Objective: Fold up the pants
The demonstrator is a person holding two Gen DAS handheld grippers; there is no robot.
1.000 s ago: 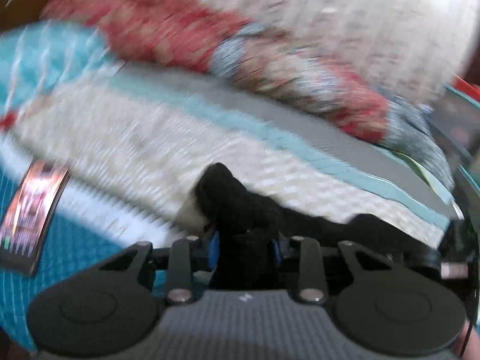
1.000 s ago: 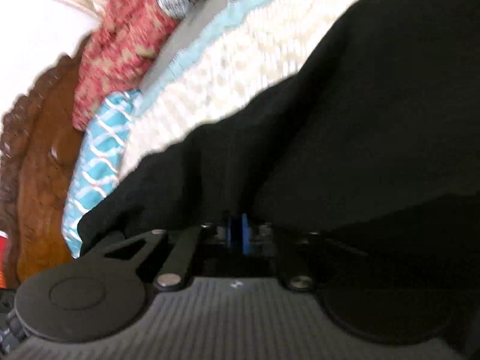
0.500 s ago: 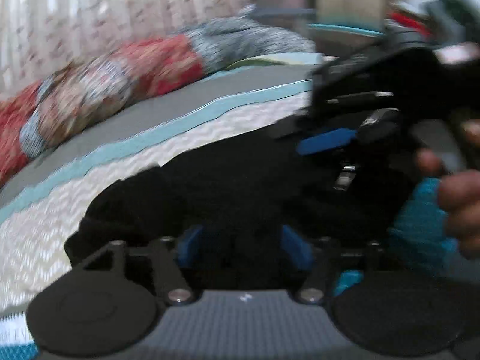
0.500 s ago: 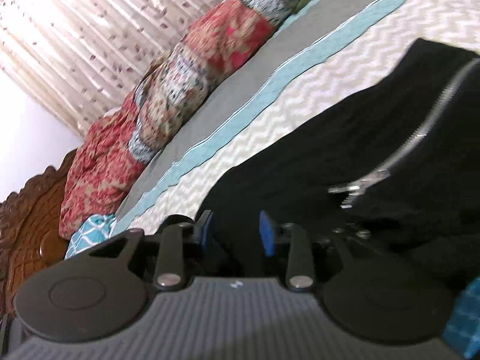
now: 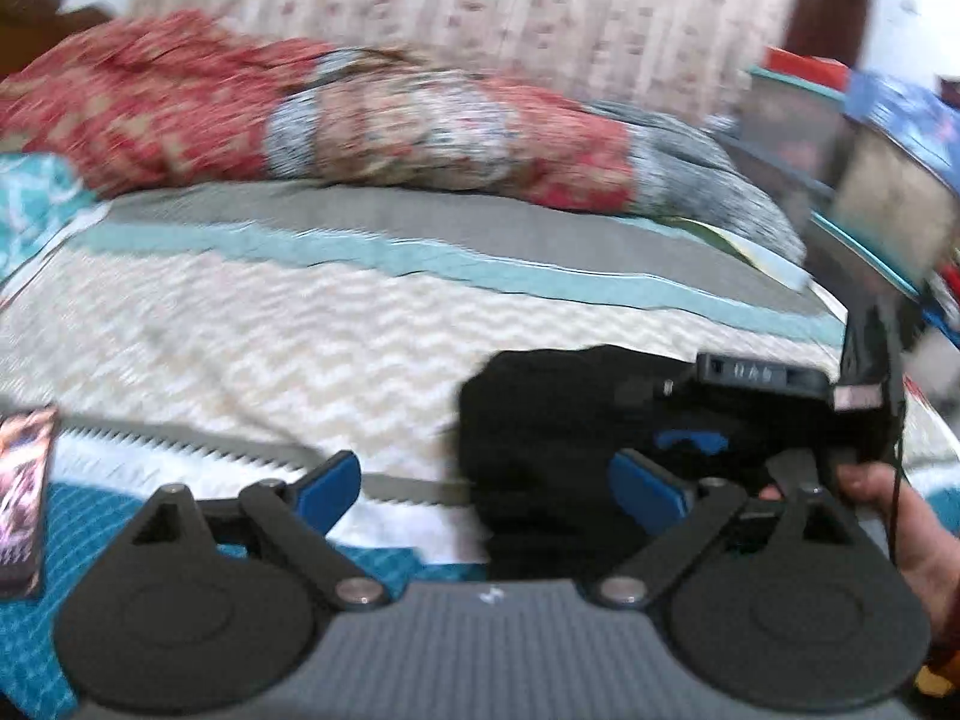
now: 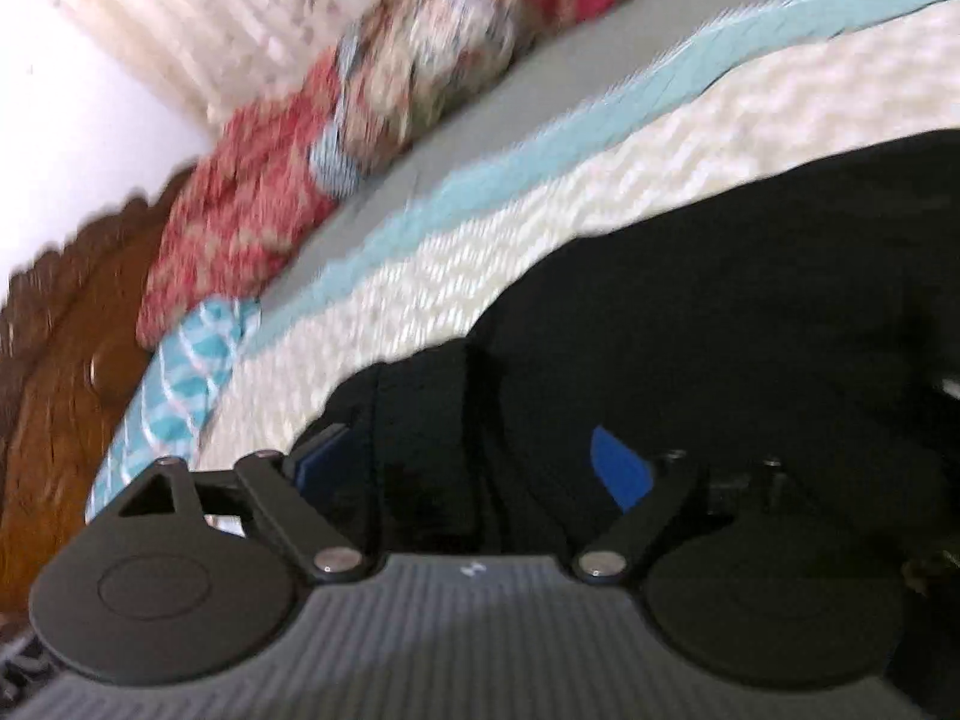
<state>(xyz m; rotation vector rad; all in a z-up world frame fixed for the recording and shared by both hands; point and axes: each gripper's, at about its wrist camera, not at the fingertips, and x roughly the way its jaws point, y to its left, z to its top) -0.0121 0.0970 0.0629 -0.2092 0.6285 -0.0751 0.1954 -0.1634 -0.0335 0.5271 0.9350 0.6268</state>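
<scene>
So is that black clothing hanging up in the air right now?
No, the black pants lie on the cream zigzag bedspread, spread flat against it.

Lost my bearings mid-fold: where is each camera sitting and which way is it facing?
Left wrist: sits on the left hand-held gripper, jaws opening, facing across the bed to the curtain; black pants, the right hand-held gripper and a hand show.
Right wrist: sits on the right hand-held gripper, jaws opening over the pants, tilted, facing the wooden headboard.
Shared: pants, bed, red patterned blanket.
</scene>
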